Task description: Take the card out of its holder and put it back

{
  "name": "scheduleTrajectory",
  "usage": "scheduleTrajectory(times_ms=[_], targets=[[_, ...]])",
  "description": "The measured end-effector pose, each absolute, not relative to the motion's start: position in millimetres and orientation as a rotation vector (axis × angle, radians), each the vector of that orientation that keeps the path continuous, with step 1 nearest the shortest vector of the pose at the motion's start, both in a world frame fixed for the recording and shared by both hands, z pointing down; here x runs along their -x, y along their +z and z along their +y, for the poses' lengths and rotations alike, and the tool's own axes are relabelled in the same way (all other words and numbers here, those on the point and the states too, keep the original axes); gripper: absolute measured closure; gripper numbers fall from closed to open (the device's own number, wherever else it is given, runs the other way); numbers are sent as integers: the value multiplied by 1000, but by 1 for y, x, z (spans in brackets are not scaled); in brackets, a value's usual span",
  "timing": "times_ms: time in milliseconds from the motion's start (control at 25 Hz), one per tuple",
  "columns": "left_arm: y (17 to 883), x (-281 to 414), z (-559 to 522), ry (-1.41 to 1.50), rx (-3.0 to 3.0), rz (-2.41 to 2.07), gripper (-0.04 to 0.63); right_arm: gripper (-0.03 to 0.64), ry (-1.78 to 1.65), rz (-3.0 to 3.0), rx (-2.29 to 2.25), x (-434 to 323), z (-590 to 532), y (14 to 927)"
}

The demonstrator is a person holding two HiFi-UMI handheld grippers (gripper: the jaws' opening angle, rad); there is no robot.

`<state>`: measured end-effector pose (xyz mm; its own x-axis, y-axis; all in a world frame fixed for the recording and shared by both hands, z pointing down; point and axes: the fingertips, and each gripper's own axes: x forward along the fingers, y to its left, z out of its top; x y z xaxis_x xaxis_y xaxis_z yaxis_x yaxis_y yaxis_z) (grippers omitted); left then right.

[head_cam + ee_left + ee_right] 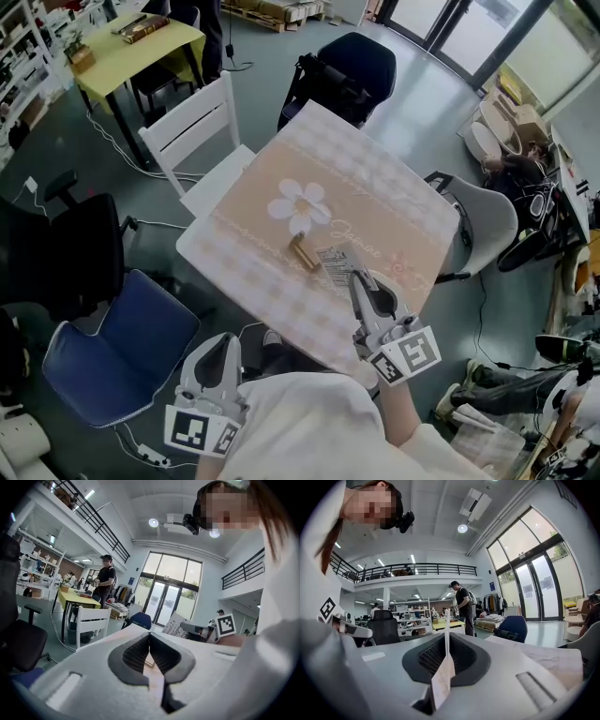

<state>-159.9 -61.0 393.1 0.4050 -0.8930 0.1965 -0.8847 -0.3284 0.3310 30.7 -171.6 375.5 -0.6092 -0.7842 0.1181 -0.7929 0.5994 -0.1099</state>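
Open workshop; table (375, 178) under a floral cloth. Right gripper (355, 279) pinches card (335, 259) edge-on. Holder (303, 252) lies just left of the card, nearer this gripper. Left gripper (218, 349) closed, empty, off the table.
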Motion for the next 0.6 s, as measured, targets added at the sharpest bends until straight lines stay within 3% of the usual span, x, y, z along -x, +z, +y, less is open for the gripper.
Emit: scheduleTrajectory(times_ms=[600], targets=[[407, 166, -58, 1, -2208, -1571, 594, 602, 261, -2757, -1252, -19, -240, 432]])
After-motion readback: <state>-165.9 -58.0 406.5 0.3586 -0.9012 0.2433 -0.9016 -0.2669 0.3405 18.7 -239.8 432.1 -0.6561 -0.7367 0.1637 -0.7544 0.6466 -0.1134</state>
